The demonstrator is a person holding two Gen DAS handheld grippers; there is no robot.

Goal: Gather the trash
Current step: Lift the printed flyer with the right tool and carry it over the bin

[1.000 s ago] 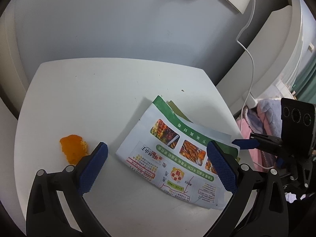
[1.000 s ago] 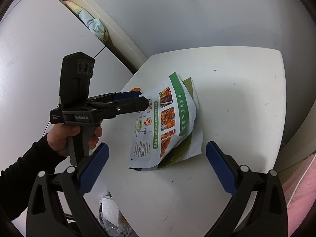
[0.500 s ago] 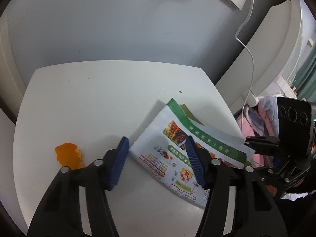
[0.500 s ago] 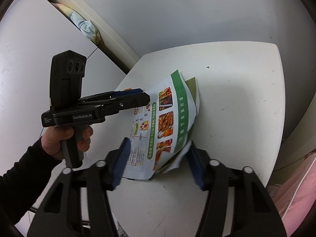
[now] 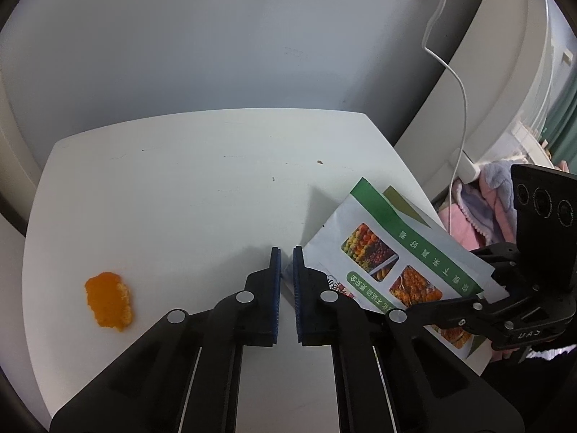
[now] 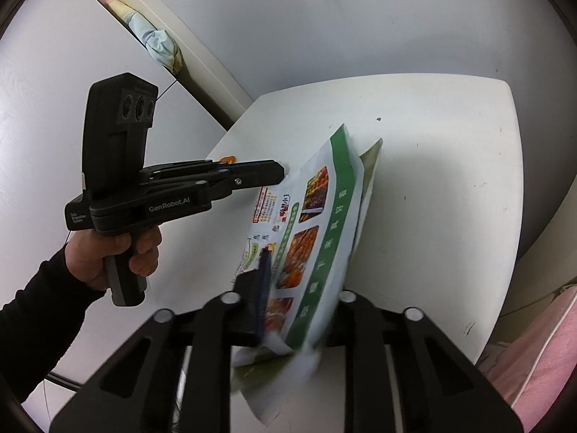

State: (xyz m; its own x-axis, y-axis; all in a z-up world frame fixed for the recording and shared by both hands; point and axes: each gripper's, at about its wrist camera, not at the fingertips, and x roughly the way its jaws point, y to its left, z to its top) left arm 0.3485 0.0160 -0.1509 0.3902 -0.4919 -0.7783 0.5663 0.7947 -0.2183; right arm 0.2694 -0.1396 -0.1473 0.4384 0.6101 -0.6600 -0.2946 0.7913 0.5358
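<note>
Right gripper [image 6: 285, 288] clamped on flyer [image 6: 317, 238], lower centre of frame. Left gripper [image 5: 286, 265] nearly together, gripping nothing visible. Peel [image 5: 109, 301] lower left on table [image 5: 202, 180].

A home, likely a bedroom: a small white table [image 5: 202, 187] against a plain wall, a white charging cable [image 5: 463, 108] hanging right, pink fleece bedding [image 5: 468, 213] beyond
</note>
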